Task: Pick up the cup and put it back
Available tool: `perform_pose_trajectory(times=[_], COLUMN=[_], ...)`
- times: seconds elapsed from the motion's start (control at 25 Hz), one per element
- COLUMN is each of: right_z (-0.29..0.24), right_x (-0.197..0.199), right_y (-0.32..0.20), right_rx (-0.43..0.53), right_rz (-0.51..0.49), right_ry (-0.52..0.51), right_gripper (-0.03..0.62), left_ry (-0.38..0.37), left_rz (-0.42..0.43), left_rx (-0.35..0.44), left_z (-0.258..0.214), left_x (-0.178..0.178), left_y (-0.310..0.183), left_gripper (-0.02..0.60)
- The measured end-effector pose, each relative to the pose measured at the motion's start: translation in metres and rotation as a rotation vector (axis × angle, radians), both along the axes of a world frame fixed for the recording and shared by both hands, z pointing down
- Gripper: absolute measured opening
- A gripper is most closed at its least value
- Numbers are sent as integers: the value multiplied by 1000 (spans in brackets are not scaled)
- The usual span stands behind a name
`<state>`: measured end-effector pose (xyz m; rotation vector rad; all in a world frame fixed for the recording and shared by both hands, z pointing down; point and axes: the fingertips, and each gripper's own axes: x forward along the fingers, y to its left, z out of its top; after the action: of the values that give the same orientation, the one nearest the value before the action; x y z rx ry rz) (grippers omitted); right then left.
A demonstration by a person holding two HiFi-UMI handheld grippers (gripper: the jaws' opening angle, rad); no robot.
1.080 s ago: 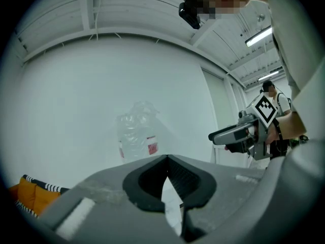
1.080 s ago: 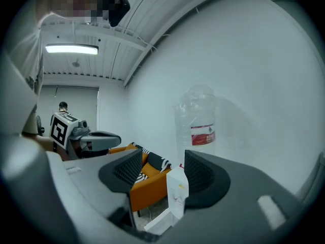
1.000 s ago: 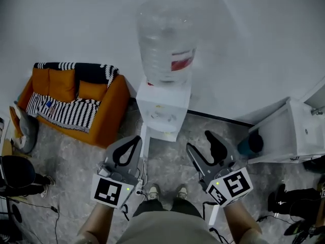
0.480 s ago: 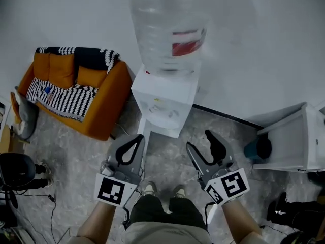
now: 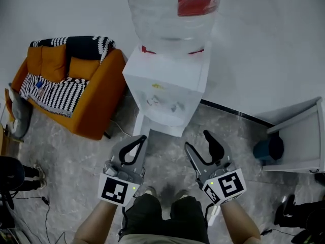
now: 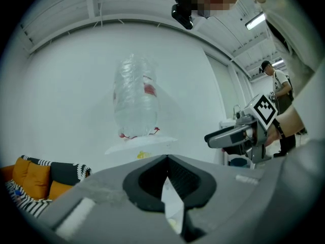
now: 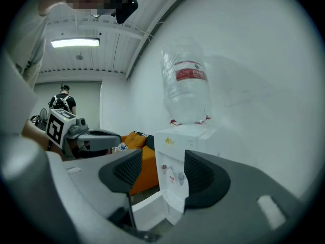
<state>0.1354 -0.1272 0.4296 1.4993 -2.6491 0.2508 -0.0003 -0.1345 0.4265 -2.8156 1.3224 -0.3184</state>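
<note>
Since a second ago both grippers have dropped and the water dispenser (image 5: 167, 85) looms nearer. Approach step, I judge. Left gripper (image 5: 141, 138): jaws together, empty. Right gripper (image 5: 197, 140): jaws apart, empty. The cup (image 5: 269, 149) sits in the white cabinet (image 5: 299, 136), well right. Next I swing the right gripper toward it.

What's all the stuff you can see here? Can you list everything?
clear plastic water bottle with a red label: one, see-through, on top of the dispenser
white water dispenser: one, white, against the wall, straight ahead
orange sofa: one, orange, left of the dispenser
black-and-white striped blanket: one, draped over the sofa
white cabinet: one, white, at the right
teal cup: one, dark teal, at the cabinet's open side
left gripper: one, grey, low in front, jaws together, empty
right gripper: one, grey, beside it, jaws apart, empty
</note>
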Motion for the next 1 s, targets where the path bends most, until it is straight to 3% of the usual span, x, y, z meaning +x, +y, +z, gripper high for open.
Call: perform_pose_trajectory(times=[0.52, 0.72, 1.0], right_z=[211, 287, 383], right_x=[-6, -12, -14], right_y=[-35, -46, -69], right_rx=[30, 24, 33], right_rz=[-31, -59, -72], right_ry=[54, -6, 4], right_gripper=[264, 264, 264], left_ry=[-4, 39, 37], left_rz=[39, -2, 56], left_rx=[16, 29, 58], left_z=[212, 284, 376], left_x=[7, 10, 23], left_y=[-31, -51, -60], left_gripper=[2, 2, 2])
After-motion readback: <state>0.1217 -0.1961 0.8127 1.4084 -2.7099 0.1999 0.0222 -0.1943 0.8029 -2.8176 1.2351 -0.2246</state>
